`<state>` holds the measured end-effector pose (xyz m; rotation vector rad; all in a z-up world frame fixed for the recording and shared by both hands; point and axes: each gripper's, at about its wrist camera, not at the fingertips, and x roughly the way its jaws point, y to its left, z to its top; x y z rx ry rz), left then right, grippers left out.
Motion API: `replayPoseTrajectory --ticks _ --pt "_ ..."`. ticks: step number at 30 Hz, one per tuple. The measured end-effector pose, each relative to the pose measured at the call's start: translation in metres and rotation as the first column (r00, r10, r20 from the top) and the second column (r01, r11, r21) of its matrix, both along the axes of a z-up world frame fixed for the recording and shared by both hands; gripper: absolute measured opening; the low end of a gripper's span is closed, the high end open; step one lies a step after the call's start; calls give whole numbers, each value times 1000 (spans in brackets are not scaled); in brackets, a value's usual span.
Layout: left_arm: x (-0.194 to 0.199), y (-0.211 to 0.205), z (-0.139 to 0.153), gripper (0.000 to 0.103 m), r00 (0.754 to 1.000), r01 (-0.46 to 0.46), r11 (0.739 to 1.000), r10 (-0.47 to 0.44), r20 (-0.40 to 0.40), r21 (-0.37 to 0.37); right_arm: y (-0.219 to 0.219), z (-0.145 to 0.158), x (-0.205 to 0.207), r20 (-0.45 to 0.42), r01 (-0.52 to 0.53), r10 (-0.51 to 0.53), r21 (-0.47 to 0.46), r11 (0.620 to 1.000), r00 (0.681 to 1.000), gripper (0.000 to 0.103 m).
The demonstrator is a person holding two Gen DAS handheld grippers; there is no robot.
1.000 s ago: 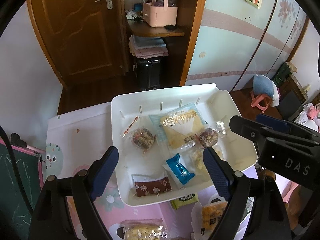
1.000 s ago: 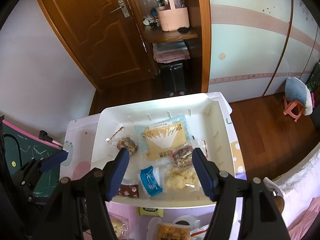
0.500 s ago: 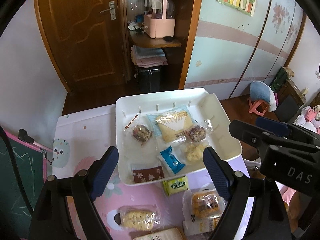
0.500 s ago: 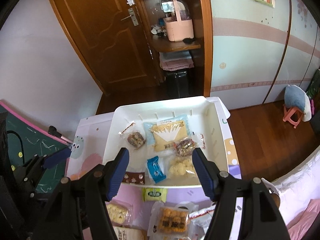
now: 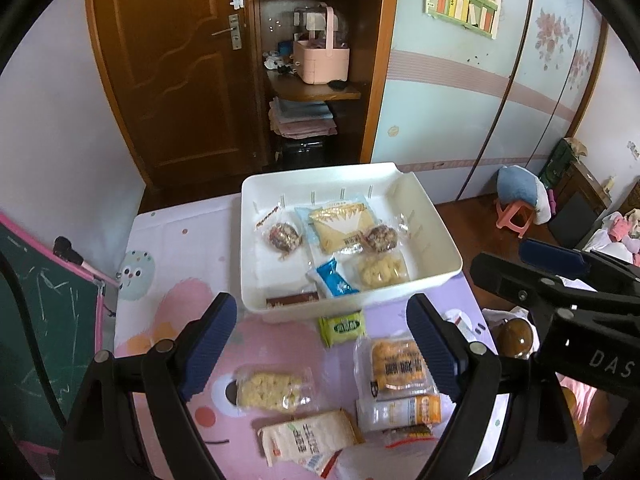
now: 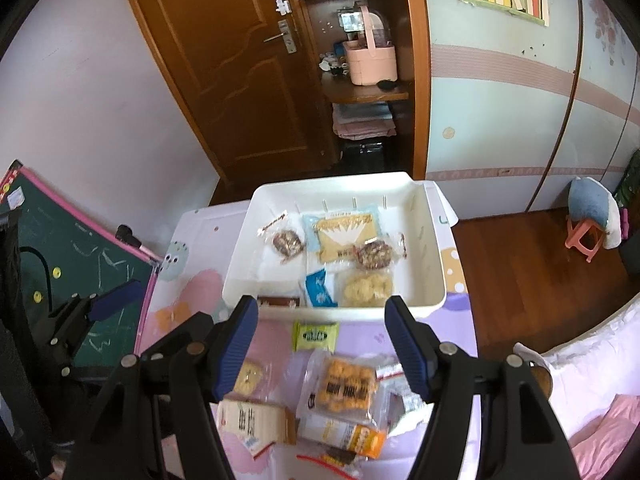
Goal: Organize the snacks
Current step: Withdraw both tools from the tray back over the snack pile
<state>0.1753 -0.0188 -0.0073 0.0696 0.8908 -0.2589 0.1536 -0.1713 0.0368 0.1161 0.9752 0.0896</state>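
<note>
Brown wooden door (image 5: 172, 68), pale blue wardrobe (image 5: 460, 92)

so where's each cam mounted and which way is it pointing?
Left wrist: on the left tool, angled down at the white tray and loose snacks; own open fingers plus the right tool at right show.
Right wrist: on the right tool, same downward aim; own open fingers plus the left tool at left show.
Shared: tray, green packet, door, pink basket.
</note>
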Motion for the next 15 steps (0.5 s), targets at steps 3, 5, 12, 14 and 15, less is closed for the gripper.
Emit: replayPoseTrajectory --ticks 3,5,12,14,15 --pt "-16 3 -3 86 1000 -7 1000 7 1 10 1 -2 -13 -6 -17 17 -9 1000 1000 66" --pt "-25 5 -6 86 1000 -15 1000 15 3 20 2 -3 -21 -6 -25 25 -17 1000 1000 66" --pt "-47 13 -26 86 999 -39 999 39 -14 15 -3 -22 -51 -23 -56 55 -36 998 998 66" --pt "-51 17 -36 86 999 -46 999 46 -25 7 -5 -31 -58 -33 -65 63 -38 997 997 66" --pt "-54 19 -44 86 998 -48 999 48 -36 4 -7 -38 -61 -43 -73 71 -36 997 997 66"
